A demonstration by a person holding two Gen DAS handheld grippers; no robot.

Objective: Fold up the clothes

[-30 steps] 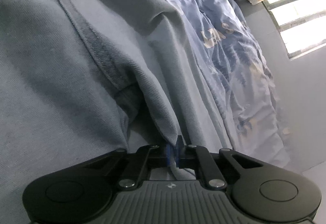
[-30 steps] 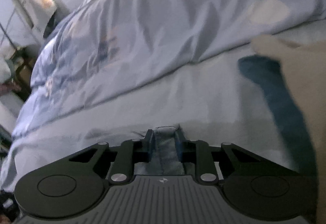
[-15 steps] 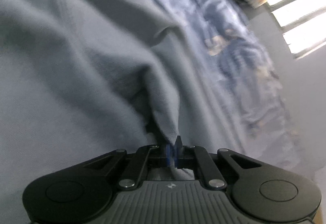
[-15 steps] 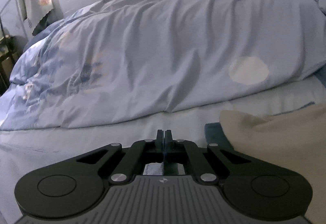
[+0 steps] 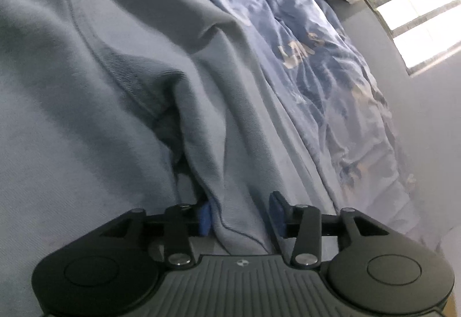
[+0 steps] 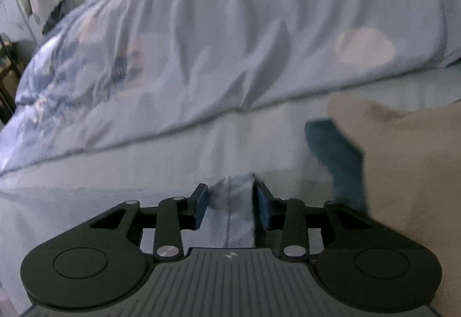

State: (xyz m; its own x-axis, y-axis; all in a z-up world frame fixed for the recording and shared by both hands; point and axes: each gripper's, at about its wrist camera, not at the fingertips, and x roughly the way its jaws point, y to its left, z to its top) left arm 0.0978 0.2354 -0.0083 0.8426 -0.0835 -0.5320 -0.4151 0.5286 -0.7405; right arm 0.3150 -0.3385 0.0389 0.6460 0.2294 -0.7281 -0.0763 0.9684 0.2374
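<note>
In the left wrist view a pale grey-blue garment [image 5: 86,92] with a ribbed seam fills the left and middle. One of its folds runs down between the jaws of my left gripper [image 5: 240,213], which are opening; the blue pads [image 5: 276,210] stand apart and do not pinch it. In the right wrist view my right gripper [image 6: 232,204] is also opening, with a light blue seamed strip of cloth [image 6: 230,219] lying loose between its pads [image 6: 200,206].
A rumpled light blue duvet [image 6: 230,43] covers the far side of the bed, its patterned part [image 5: 317,63] beside the garment. A beige garment [image 6: 409,173] and a dark teal piece [image 6: 337,155] lie on the white sheet [image 6: 129,170] at right. Bright windows [image 5: 417,14] lie beyond.
Both grippers were shut half a second ago, the left pinching the garment's fold. Now both sets of jaws stand apart with cloth lying between them. The right view has tilted down slightly.
</note>
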